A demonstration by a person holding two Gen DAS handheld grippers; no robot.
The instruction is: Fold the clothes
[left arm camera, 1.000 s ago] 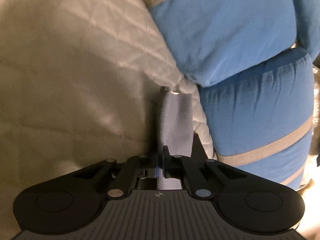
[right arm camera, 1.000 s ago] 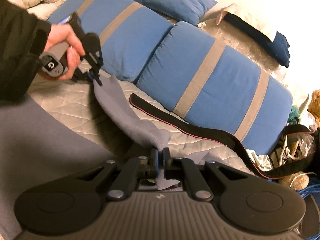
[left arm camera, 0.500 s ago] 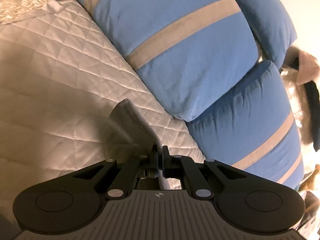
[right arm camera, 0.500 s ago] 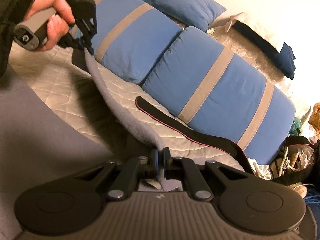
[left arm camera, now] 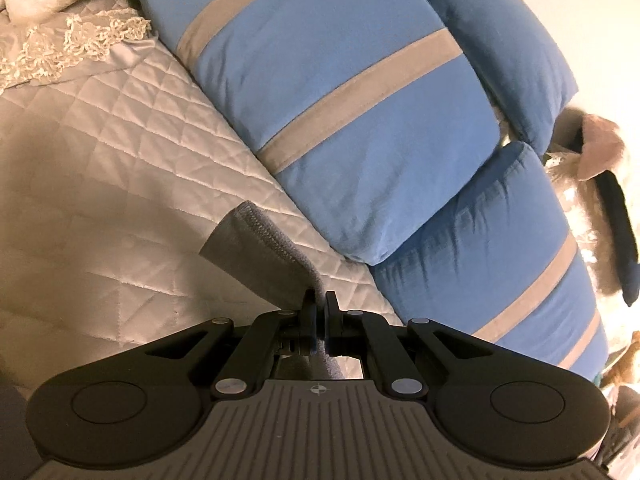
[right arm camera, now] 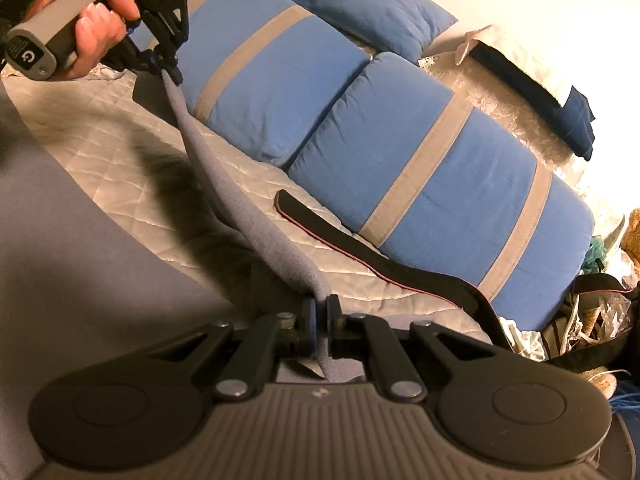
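Right wrist view showed the right gripper (right arm camera: 320, 312) clamped on one end of a grey cloth (right arm camera: 256, 216), which ran taut as a narrow band up and left to the left gripper (right arm camera: 170, 68). That one, held in a hand (right arm camera: 96, 12), pinched the far end above the quilt (right arm camera: 132, 152). The band hung clear of the quilt between the two. A black strap (right arm camera: 360, 256) with a red edge lay on the quilt just right of the cloth, its near end running off toward clutter at the right edge. Behind it two blue cushions (right arm camera: 420, 176) with grey stripes lay end to end along the quilt, and a plain blue pillow (right arm camera: 352, 4) sat behind them. A wide grey fabric (right arm camera: 72, 264) filled the lower left; I could not tell whether it belonged to the same cloth.

From the left wrist, the left gripper (left arm camera: 320, 308) was closed on the cloth (left arm camera: 256, 256), whose hemmed end stuck out past the jaws to the left over the quilt (left arm camera: 100, 168). The cushions (left arm camera: 352, 128) lay close on the right, and lace trim (left arm camera: 72, 40) edged the quilt at upper left.
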